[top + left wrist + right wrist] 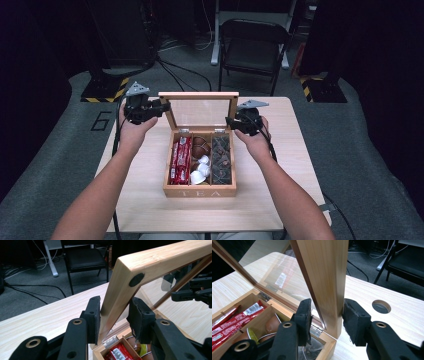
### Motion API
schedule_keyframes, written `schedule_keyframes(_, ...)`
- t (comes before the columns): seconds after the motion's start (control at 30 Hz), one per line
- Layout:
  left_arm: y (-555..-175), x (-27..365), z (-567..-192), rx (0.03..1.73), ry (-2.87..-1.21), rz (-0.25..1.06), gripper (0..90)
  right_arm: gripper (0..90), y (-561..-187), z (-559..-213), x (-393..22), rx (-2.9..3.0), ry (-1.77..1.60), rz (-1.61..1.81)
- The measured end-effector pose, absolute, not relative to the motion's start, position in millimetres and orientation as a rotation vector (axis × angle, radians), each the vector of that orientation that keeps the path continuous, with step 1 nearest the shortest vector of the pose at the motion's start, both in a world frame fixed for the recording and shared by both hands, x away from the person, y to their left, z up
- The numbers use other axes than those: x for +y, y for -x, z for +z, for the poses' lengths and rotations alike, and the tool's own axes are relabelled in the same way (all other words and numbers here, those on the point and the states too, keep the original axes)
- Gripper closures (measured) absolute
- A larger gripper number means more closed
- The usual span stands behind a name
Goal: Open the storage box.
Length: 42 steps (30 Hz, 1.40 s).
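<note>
The high view is lit from above onto the pale table [280, 200], which stands bright while the floor and room around it sink into near black, and the whole picture is soft and low in detail; the glass of the lid [199, 111] shows a faint, milky sheen. In the left gripper view the light is even and the wood grain crisp, though the black jaws at the bottom edge are slightly soft and lines bend toward the corners; in the right gripper view the lid's frame [324, 277] is a little smeared, the glass carries pale reflections, and the chair [409, 262] behind lies dim.
</note>
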<state>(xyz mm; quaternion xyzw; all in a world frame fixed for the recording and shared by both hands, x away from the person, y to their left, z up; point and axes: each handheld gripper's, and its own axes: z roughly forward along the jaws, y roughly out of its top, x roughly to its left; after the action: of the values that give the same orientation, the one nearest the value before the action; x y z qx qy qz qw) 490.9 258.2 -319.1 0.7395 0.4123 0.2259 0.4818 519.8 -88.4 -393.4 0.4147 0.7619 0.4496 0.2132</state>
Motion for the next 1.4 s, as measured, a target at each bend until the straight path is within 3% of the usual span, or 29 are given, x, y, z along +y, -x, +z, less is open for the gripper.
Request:
schedule_keyframes(1.07,-517,253,-348,1.046,-1.828,0.556,60.0,62.8,-530,-400,-91,2.079,-1.18,1.268)
schedule_keyframes(1.4,-525,253,-354,1.09,-1.816,0.544,64.2,62.0,-537,-408,-92,2.105,-1.215,1.259)
